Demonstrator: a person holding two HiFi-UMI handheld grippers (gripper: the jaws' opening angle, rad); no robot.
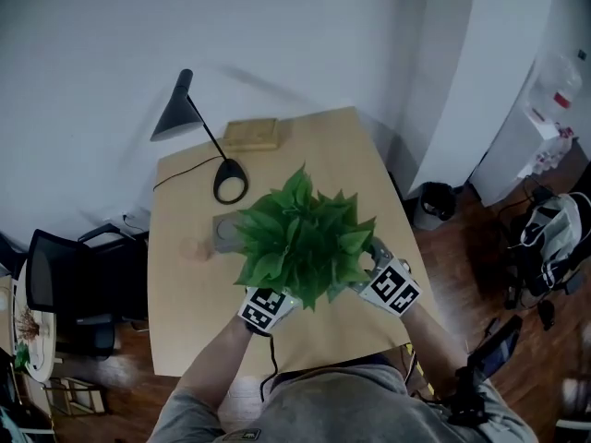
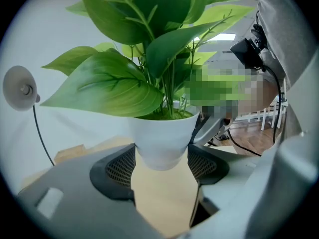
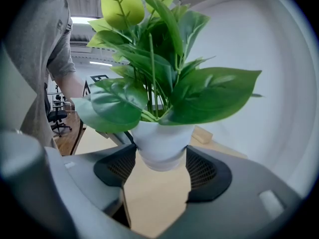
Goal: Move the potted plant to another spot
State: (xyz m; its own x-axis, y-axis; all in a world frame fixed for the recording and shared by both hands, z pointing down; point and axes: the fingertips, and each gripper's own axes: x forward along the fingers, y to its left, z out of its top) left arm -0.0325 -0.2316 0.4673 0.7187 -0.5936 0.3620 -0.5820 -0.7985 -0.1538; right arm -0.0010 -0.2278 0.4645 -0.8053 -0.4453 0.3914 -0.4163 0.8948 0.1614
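Note:
The potted plant, broad green leaves in a small white pot, hangs just above the light wooden table. My left gripper clamps the pot from one side. From the opposite side my right gripper is shut on the same pot. In each gripper view the meshed pads press the pot's lower wall. In the head view the leaves hide the pot and both sets of jaws; only the marker cubes of the left gripper and the right gripper show at the near end of the table.
A black desk lamp with a round base, a wooden block, a grey square mat and a small pinkish round object sit on the table's far and left parts. A black chair stands left, a dark bin right.

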